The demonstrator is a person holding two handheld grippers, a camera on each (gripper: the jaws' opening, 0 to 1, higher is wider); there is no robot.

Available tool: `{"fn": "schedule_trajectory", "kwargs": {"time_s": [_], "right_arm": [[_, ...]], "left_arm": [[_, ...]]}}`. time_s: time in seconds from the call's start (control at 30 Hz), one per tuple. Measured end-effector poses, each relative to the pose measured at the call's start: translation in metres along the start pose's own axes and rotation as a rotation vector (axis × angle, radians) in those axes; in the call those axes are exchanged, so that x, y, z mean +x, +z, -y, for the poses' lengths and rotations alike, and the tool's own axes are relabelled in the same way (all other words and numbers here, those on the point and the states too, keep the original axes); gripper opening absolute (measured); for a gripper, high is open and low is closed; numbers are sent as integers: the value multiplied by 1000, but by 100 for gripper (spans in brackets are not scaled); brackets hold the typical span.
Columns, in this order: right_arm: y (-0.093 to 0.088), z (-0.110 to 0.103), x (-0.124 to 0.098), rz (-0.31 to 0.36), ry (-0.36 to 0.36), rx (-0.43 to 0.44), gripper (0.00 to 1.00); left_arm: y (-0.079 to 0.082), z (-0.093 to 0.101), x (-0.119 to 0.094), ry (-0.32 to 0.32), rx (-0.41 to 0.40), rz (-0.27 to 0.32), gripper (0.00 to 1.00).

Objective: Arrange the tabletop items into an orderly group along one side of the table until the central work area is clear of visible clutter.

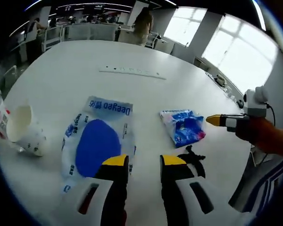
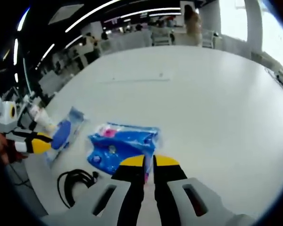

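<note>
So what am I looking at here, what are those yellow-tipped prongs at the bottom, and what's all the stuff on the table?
Those prongs are the jaws of two hand-held grasping tools; a person carries one in each hand, and each carries a fisheye camera. In the left gripper view, the left tool is open above a white table. On it lie a clear packet with a blue disc, a smaller blue packet, a black cable, a white cup on its side and a power strip. The right tool enters from the right. In the right gripper view, that tool looks nearly closed at the blue packet's edge; whether it grips is unclear.
</note>
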State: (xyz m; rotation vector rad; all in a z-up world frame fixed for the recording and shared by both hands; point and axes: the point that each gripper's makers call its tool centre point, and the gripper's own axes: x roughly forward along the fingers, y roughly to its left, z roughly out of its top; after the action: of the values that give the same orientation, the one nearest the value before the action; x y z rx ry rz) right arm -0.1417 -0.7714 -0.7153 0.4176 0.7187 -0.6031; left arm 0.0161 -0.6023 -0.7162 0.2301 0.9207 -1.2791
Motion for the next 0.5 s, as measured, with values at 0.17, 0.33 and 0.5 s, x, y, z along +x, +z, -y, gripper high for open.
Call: {"fn": "schedule_trajectory", "kwargs": {"time_s": [0.17,0.33,0.5], "right_arm": [[5,-16,4,0,24,-32,5],[7,-32,10,-8,50,-68,5],[9,-47,15,-16,72,-96,5]], "left_arm": [[-10,-16,-15,37,-61,12,24],[-22,-29,-29,68,-103,19,24],[-35,-41,-39,101,-159,22,23]]}}
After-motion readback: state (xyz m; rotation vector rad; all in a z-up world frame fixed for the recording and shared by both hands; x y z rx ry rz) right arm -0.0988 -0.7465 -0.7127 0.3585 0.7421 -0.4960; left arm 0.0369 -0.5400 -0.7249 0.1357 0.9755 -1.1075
